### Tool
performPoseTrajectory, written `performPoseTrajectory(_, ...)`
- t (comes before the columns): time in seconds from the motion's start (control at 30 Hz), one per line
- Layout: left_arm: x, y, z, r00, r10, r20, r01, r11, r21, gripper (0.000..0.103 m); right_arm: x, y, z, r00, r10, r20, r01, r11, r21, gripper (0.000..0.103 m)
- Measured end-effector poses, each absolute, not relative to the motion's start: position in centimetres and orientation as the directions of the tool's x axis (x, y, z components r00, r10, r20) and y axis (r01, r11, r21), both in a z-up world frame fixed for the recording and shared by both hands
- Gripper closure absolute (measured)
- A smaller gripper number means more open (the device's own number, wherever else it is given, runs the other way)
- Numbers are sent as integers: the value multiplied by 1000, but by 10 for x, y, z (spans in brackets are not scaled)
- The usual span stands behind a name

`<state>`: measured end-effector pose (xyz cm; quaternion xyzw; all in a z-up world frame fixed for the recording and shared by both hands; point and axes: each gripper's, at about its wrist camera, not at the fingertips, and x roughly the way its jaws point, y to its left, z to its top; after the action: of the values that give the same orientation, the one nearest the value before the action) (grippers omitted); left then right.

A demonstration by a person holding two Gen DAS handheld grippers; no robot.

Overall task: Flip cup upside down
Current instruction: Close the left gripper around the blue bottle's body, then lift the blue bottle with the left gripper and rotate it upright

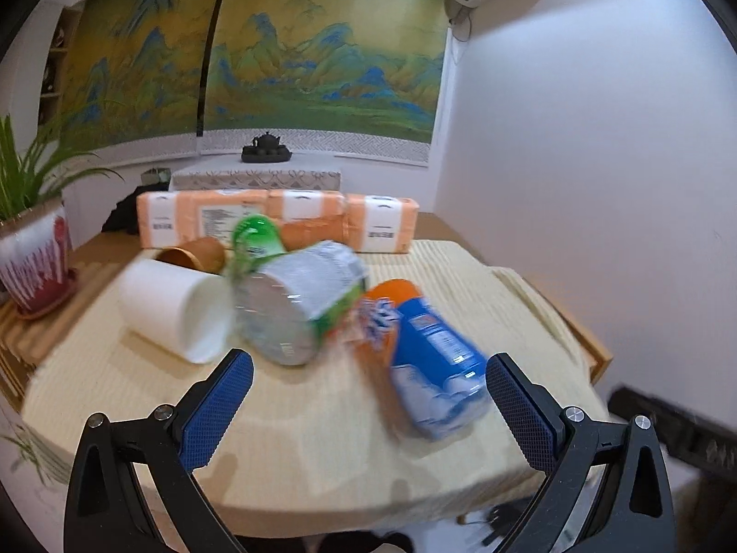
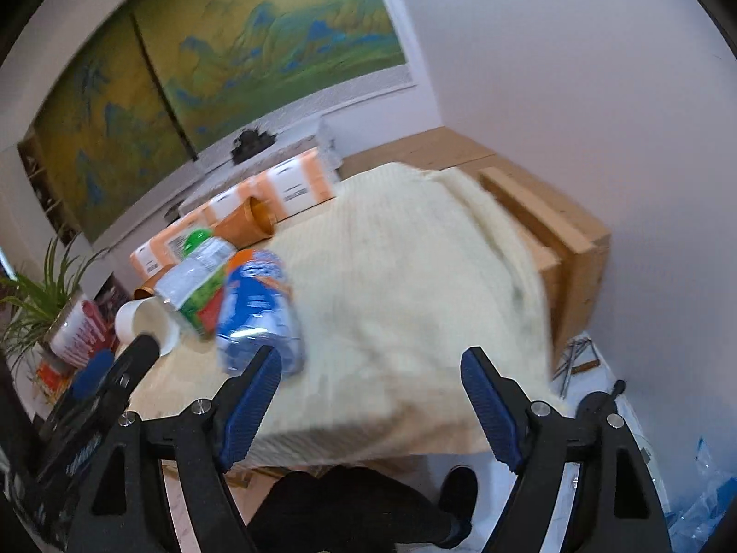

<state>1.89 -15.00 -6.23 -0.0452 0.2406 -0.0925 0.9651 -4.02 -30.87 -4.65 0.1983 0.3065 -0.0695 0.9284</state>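
Cups and bottles lie scattered on a cream ribbed cloth [image 1: 322, 424] that covers the wooden bench [image 1: 594, 350].

Seen from the left wrist, going left to right: a potted plant [image 1: 32, 249] in a red-and-white glazed pot stands at 9 o'clock on the bench edge. A white cup [image 1: 170, 308] lies on its side at about 10 o'clock from the left tool [image 1: 368, 410], with its open mouth toward the camera and to the right. Just behind it an orange-brown cup [image 1: 198, 253] also lies tipped over. At 12 o'clock a clear bottle with a green cap [image 1: 295, 295] lies with its base toward the camera, touching or nearly touching the white cup. At 1 o'clock a blue-and-orange labelled bottle [image 1: 428, 359] lies on its side, blurred, with its base near the right blue pad [image 1: 520, 414]. Behind all of them runs a row of orange-and-white wrapped packs [image 1: 276, 216].

The left tool hovers over the near edge of the cloth with its jaws spread wide and nothing between them.

From the right wrist, the left tool's dark frame [image 2: 106, 396] shows at 8 o'clock, close to the white cup [image 2: 147, 322]. A second orange-brown cup [image 2: 251, 221] lies against the packs. The right tool [image 2: 368, 410] is likewise wide open and empty, over bare cloth, with the blue bottle [image 2: 262, 313] just beyond its left pad. Below, at 6 o'clock, a person's dark trouser leg and shoe [image 2: 456, 493] show.
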Motion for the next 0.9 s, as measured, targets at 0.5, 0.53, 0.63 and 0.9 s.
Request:
performPoseTrajectory(0.5, 47, -252, -106, 896, -59, -441, 74, 997, 16, 1, -64, -357, -66, 817, -53, -574, 320, 870, 375, 26)
performPoseTrajectory(0.53, 47, -251, -108, 897, -57, -438, 75, 997, 22, 3, -64, -358, -67, 817, -53, -574, 322, 867, 379, 26)
performPoseTrajectory(0.63, 48, -250, -111, 897, -60, -439, 79, 997, 25, 14, -64, -363, -69, 815, -56, -577, 330, 863, 383, 26)
performPoseTrajectory(0.9, 45, -241, -111, 877, -104, -469, 136, 990, 35, 29, -57, -363, -64, 829, -43, -558, 320, 854, 411, 26)
